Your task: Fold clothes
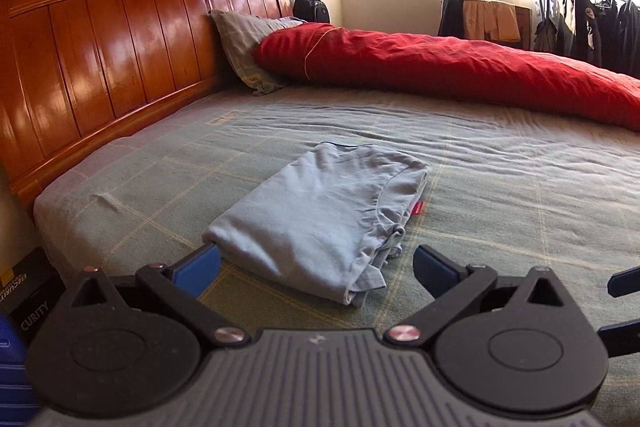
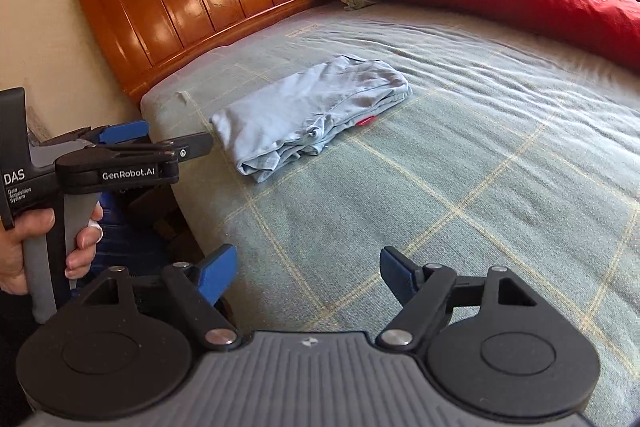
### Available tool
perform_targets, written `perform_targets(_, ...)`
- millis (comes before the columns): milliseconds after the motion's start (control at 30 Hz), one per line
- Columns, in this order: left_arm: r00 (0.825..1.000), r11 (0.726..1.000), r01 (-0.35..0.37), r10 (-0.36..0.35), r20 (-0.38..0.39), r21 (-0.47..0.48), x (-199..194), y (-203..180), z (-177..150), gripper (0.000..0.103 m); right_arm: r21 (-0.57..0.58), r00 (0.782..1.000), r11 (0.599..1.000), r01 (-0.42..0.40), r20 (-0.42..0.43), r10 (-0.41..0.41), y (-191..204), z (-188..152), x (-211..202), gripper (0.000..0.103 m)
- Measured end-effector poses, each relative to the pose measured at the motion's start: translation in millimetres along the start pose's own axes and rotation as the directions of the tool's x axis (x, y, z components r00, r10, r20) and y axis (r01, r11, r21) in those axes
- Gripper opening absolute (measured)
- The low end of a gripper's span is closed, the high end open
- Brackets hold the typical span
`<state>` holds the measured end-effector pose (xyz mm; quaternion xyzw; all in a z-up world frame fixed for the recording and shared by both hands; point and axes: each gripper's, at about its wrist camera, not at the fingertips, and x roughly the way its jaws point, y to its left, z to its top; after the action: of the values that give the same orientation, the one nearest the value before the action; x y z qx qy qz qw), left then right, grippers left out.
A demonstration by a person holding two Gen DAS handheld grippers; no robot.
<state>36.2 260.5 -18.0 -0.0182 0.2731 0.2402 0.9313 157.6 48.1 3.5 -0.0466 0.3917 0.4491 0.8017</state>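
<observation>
A light blue garment lies folded into a rough rectangle on the green checked bed sheet, a small red tag at its right edge. My left gripper stands open at the garment's near end, its blue pads wide on either side and not pressing the cloth. In the right wrist view the left gripper sits just left of the garment, a hand on its handle. My right gripper is open over bare sheet, well short of the garment, with nothing between its fingers.
A red duvet lies bunched along the bed's far side, with a grey pillow against the wooden headboard. The mattress edge drops off at left, where a dark box stands on the floor. A clothes rack is far right.
</observation>
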Motion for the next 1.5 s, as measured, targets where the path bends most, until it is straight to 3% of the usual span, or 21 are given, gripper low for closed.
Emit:
perform_targets(167,0.998,0.998,-0.055,0.056,0.03,-0.038,-38.2,-8.6,-6.1,0.102,-0.039,0.999,0.998,0.04,0.03,-0.039,20.4,-9.3,-15.5,0.088)
perform_targets(333,0.992,0.992,-0.118,0.116,-0.04,-0.051,-57.4,-13.3,-12.4,0.102,-0.056,0.997,0.996,0.068,0.048,-0.066,35.4,-19.5,-27.0,0.103)
perform_targets(633,0.989,0.988,-0.115,0.104,-0.104,-0.106,-99.3,-12.0,-20.0,0.102,-0.089,0.991,0.99,0.112,0.077,-0.106,65.5,-35.5,-45.8,0.103)
perform_targets(1067,0.987,0.985,-0.107,0.088,-0.136,-0.137,-168.1,-20.9,-32.3,0.102,-0.093,0.978,0.983,0.16,0.147,-0.145,100.7,-63.9,-94.9,0.103)
perform_targets(1367,0.975,0.982,-0.112,0.079,-0.21,-0.15,-182.4,-28.9,-40.5,0.102,-0.092,0.966,0.969,0.228,0.146,-0.213,110.2,-79.0,-108.1,0.103)
perform_targets(1500,0.974,0.981,-0.126,0.094,-0.204,-0.147,-186.3,-28.5,-40.4,0.102,-0.076,0.959,0.963,0.257,0.142,-0.245,107.8,-77.7,-109.0,0.103)
